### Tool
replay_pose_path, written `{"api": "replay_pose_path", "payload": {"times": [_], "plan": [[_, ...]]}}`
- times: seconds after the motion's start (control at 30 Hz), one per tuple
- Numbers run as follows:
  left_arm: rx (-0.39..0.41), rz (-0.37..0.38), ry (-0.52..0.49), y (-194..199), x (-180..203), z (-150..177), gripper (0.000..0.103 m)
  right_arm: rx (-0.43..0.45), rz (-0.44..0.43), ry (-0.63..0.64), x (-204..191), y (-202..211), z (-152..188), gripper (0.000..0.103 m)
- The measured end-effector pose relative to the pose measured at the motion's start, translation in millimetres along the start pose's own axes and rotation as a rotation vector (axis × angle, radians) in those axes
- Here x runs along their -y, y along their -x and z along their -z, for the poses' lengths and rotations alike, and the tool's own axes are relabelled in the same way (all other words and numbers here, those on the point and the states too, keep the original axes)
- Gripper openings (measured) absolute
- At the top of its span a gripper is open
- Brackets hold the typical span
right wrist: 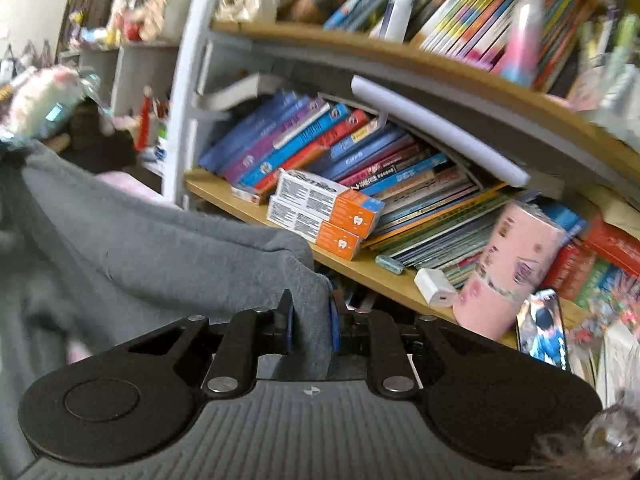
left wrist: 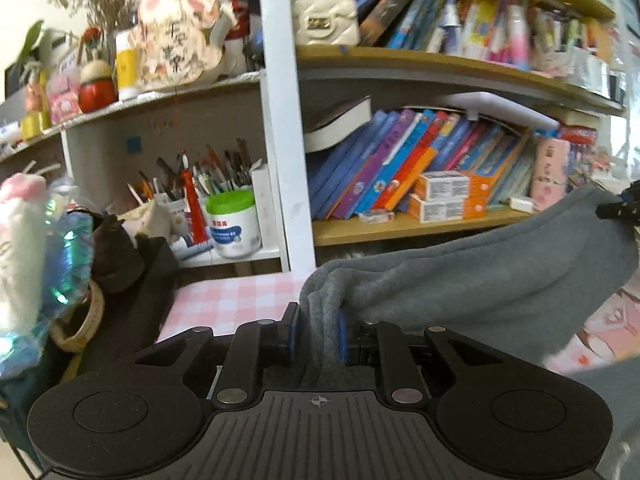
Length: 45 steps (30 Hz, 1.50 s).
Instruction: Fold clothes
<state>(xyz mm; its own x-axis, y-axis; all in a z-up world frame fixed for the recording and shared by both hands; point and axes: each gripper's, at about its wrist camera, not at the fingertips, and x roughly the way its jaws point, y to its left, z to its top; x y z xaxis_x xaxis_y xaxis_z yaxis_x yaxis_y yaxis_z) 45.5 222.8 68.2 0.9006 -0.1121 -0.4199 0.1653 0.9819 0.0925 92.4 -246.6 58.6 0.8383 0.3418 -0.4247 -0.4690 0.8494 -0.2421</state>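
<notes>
Both tongs clamp the grey garment (left wrist: 480, 276): left tongs (left wrist: 318, 336) pinch one bunched edge, right tongs (right wrist: 311, 326) another. The cloth hangs stretched between them above the checked tabletop (left wrist: 224, 304), before a bookshelf (left wrist: 400, 228).

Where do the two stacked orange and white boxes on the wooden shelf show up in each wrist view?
Left wrist view: orange and white boxes right of centre, in front of the leaning books.
Right wrist view: the same boxes at centre, above the grey garment.
Shared landmark: the pink patterned tumbler further right along the shelf.
</notes>
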Motion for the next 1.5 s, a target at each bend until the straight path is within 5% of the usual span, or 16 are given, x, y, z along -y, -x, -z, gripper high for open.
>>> {"api": "replay_pose_path", "payload": {"times": [0.43,0.63,0.77,0.87,0.93,1.0,1.23,1.4,1.47,1.5], "plan": [[-0.02,-0.043,0.063,79,21,81,0.021,0.017,-0.07,0.208,-102,157,93,0.021],[0.012,-0.019,0.268,109,6,116,0.026,-0.083,-0.079,0.123,-115,182,118,0.024],[0.082,-0.047,0.435,134,-3,139,0.03,-0.156,-0.096,-0.045,-109,198,134,0.024],[0.161,0.002,0.604,149,-12,154,0.042,-0.167,-0.101,-0.218,-95,210,141,0.038],[0.185,0.045,0.666,152,-16,156,0.044,-0.131,-0.138,-0.417,-79,217,142,0.057],[0.193,0.038,0.676,153,-17,151,0.044,-0.124,-0.21,-0.61,-64,216,143,0.058],[0.223,0.034,0.687,162,-15,145,0.053,-0.121,-0.327,-1.089,-35,190,151,0.058],[0.25,0.018,0.711,175,-23,150,0.054,-0.195,-0.179,-1.311,-24,160,167,0.058],[0.252,0.01,0.717,178,-26,152,0.054,-0.219,-0.145,-1.403,-20,152,177,0.047],[0.252,0.006,0.719,179,-27,153,0.054,-0.217,-0.143,-1.405,-17,151,177,0.031]]}}
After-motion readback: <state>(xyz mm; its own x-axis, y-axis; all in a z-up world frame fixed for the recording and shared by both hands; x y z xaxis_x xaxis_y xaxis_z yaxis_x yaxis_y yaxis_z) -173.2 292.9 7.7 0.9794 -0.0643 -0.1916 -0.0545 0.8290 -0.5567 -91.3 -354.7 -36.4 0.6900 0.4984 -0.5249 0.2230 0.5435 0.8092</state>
